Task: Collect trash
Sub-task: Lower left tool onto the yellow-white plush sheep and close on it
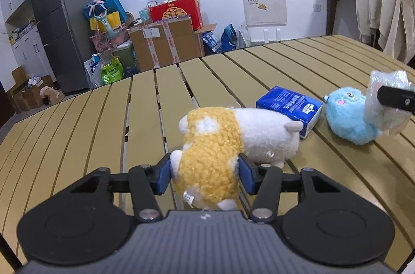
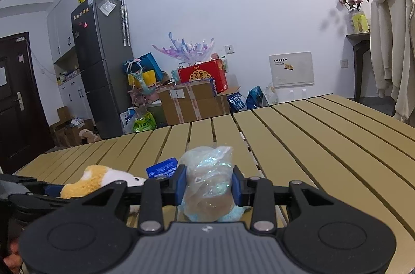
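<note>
White walls close off the room behind a slatted tan bench (image 1: 298, 61), with a grey fridge (image 1: 59, 14) at the back left and a heap of cardboard boxes (image 1: 166, 43) and gift bags beside it. A cream hoodie (image 1: 386, 7) hangs at the far right.

On the bench lies a yellow-and-white plush toy (image 1: 233, 139), stretched out on its side. My left gripper (image 1: 205, 175) has its blue fingers (image 1: 163, 176) pressed against the yellow rear end of that toy, one pad on each flank, the fleece bulging a little between them; the toy rests on the slats. Just past the toy's white head sits a blue tissue pack (image 1: 290, 108), touching or very nearly touching it. To the right of the pack, a fluffy light-blue plush toy (image 1: 347, 116) sits upright on the bench.

My right gripper (image 2: 208, 183) is clamped narrow on a crumpled clear plastic bag (image 2: 207, 170), which is the trash I am collecting. The bag stands up between the fingers and pokes above them, shimmering slightly. Seen from the left wrist view, that bag hangs just in front of the light-blue plush toy, at the right edge, with one dark finger of the right gripper across it. From the right wrist view, pale blue fluff shows directly under the bag; I cannot tell whether they touch.
</note>
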`<state>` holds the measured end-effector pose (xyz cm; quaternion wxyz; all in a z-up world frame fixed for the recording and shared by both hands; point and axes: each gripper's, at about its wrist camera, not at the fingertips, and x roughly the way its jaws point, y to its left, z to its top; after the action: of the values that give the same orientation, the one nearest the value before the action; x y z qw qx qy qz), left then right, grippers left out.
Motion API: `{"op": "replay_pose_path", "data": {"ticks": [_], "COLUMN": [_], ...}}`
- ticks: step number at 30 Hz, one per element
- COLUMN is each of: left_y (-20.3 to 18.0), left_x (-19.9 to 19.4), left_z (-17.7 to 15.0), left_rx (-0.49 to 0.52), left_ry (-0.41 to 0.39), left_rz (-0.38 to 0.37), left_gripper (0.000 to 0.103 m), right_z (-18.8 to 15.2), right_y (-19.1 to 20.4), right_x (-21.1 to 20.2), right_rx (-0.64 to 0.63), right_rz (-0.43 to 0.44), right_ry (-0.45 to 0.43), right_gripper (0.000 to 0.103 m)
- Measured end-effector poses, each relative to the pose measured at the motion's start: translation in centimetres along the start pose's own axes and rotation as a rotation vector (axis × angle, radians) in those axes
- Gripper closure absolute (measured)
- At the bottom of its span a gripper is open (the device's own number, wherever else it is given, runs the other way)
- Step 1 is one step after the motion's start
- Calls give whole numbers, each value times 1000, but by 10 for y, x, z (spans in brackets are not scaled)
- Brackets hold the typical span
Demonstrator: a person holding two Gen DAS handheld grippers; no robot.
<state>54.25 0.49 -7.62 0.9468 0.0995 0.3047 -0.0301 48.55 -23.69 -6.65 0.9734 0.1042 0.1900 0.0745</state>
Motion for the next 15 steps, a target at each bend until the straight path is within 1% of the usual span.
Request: {"op": "replay_pose_path", "data": {"ticks": [5, 10, 15], "left_y": [-2, 0, -1], "left_x": [-23, -50, -71], "left_z": [-2, 1, -8], "left_rx": [-9, -23, -24], "left_ry": [-39, -76, -71], "left_rz": [9, 13, 6], "left_gripper": [53, 56, 56], "right_z": [1, 7, 7], "right_y": [3, 8, 14], "right_x": [-6, -19, -39], "right_rx": [2, -36, -60], "right_rz": [10, 24, 40], "right_ry": [1, -6, -22], "right_gripper": [69, 69, 69]}}
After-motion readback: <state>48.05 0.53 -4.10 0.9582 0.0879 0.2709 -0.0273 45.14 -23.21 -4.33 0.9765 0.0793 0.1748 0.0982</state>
